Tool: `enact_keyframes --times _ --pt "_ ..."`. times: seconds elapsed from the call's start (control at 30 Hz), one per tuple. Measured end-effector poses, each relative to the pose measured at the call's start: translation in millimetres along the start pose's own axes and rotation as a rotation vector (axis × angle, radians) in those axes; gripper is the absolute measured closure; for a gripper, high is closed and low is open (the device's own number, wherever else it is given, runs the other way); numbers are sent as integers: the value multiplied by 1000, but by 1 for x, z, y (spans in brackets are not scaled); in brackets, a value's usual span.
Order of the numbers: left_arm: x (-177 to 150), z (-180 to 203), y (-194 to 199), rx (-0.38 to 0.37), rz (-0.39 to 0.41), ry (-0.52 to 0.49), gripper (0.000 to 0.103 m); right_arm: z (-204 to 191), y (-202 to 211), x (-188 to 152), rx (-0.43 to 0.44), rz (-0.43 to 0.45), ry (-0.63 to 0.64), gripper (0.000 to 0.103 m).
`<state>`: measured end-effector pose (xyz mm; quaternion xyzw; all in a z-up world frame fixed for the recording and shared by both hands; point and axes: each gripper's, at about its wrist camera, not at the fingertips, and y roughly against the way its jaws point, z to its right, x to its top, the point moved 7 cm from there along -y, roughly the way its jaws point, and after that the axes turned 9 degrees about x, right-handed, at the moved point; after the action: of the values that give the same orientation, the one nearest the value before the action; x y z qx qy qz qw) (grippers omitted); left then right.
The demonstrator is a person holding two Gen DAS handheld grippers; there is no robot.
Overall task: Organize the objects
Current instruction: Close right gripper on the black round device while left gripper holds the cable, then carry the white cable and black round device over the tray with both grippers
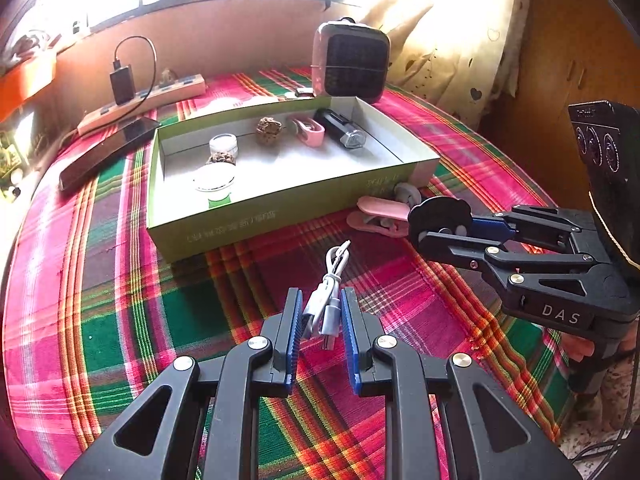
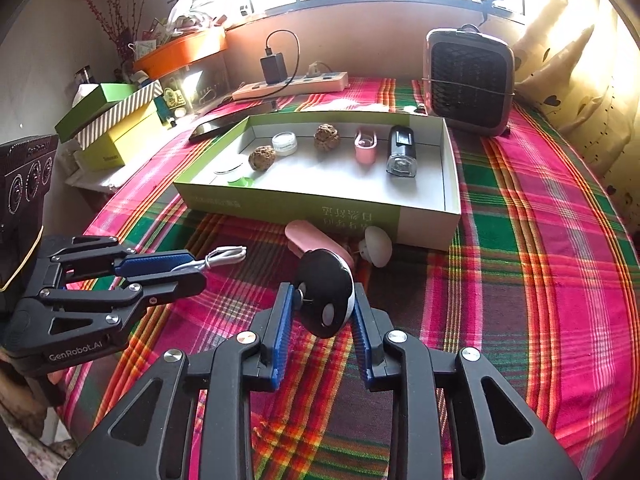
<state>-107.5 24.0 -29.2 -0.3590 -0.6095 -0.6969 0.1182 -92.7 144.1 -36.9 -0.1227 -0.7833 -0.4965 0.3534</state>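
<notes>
Cable (image 1: pixel 328 296), a white bundled one, sits pinched between the left gripper (image 1: pixel 320 320) pads, short of the green box (image 1: pixel 280 216); its loose loop could snag the wall. Right gripper (image 2: pixel 320 312) clamps a black round gadget (image 2: pixel 326 300) level, beside the box, where a weak edge hold may slip.

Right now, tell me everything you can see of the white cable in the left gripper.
The white USB cable is a short cord folded into a small bundle, glossy, plastic-looking, with a pale connector housing and metal plug at its near end. It sits between the blue ribbed pads of the left gripper, which are closed on it. A loop of the cable juts past the fingertips, above the plaid tablecloth, in front of the green box.
</notes>
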Motion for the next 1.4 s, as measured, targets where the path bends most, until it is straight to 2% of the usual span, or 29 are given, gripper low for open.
enact_keyframes --times 0.33,0.83,1.4 --pt "15 2 5 16 27 -8 85 0 10 16 3 52 2 74" --pt "44 -2 -2 20 57 26 85 9 2 50 13 86 -14 74" --pt "73 -20 -37 33 39 83 86 28 -39 81 11 37 -18 74"
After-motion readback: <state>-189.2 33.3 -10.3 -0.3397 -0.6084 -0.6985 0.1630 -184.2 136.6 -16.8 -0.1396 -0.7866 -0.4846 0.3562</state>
